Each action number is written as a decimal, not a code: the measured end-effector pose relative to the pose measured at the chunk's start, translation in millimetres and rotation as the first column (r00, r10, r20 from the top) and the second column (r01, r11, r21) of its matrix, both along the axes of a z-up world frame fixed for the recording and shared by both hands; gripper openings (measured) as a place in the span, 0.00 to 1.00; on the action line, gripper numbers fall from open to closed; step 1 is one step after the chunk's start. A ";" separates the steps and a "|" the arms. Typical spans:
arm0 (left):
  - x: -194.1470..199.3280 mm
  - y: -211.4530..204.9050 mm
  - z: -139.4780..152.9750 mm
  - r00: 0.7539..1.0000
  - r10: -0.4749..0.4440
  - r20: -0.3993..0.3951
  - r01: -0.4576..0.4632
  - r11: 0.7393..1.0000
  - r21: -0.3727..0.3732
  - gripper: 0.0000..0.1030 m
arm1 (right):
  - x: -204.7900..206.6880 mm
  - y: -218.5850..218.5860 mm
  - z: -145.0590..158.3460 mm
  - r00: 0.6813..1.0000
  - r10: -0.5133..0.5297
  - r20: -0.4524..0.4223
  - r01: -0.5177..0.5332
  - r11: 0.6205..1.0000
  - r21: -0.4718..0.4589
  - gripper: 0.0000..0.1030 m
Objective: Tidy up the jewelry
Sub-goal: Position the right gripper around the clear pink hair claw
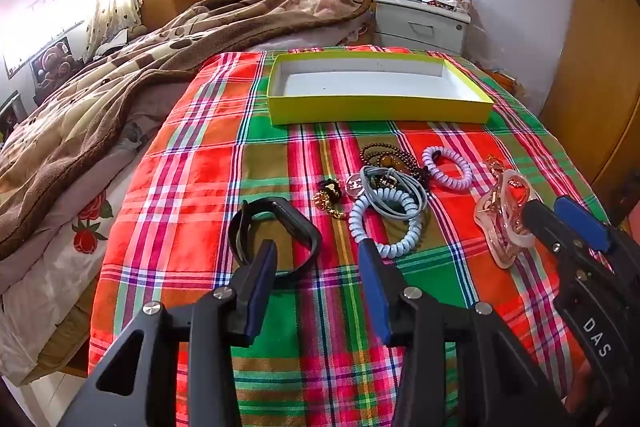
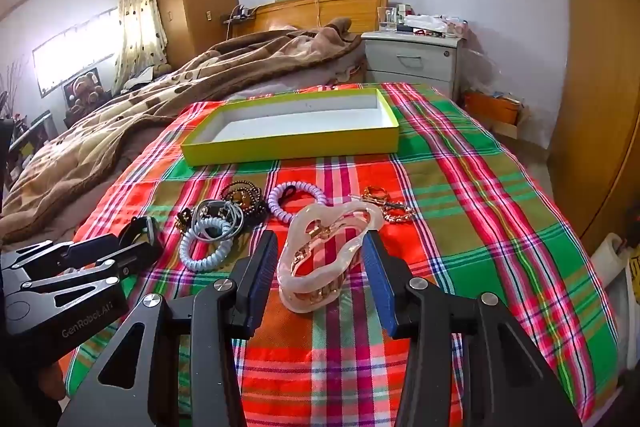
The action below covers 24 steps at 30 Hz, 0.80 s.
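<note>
Nearest the front edge of the plaid-covered bench, both tools are poised over the jewelry and neither holds anything. The right hand-held gripper has its jaws spread wide, one on either side of the pink translucent hair claw; the pads look just clear of it, so this reads as a grasp about to be made, not yet a grip. The left hand-held gripper is likewise spread, hanging over the black wristband, with one blue pad in front of the band's loop and the other beside the pale blue coil tie.

A little farther in, the rest of the pile lies loose on the cloth: a small black and gold charm, grey elastic bands, a dark beaded bracelet, a lilac coil tie, and gold chain pieces toward the right edge.

Beyond them, near the far edge, sits the yellow-green box. Its white inside shows nothing in it.

So, by my judgement, the sorting has barely begun: no piece has reached the box, and every item is left to move. The hair claw looks the likely first pick.
</note>
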<state>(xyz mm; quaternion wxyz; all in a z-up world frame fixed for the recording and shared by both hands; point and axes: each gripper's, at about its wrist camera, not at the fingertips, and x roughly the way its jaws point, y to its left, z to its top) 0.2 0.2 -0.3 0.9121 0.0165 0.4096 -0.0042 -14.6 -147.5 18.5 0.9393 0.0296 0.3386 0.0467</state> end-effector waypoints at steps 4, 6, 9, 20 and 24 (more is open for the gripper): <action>-0.4 -3.5 0.6 1.000 0.012 0.003 -0.012 1.000 0.000 0.43 | -2.5 -2.5 1.9 1.000 -0.003 0.016 0.003 1.000 0.011 0.44; 4.8 1.4 1.0 1.000 0.008 -0.003 -0.008 1.000 -0.020 0.43 | -0.8 -4.7 2.7 1.000 -0.005 0.015 0.005 1.000 0.009 0.44; 9.3 2.7 1.2 1.000 0.014 0.002 -0.014 1.000 -0.019 0.43 | -2.3 -4.7 2.9 1.000 -0.004 0.016 0.004 1.000 0.003 0.44; 0.3 9.2 4.5 0.999 0.025 0.020 -0.025 0.999 -0.032 0.43 | -1.4 -0.3 2.8 1.000 -0.003 0.030 0.004 1.000 -0.013 0.44; -1.4 9.2 5.6 0.999 0.024 0.024 -0.023 0.999 -0.032 0.43 | -2.1 0.1 2.8 1.000 -0.004 0.030 0.004 1.000 -0.012 0.44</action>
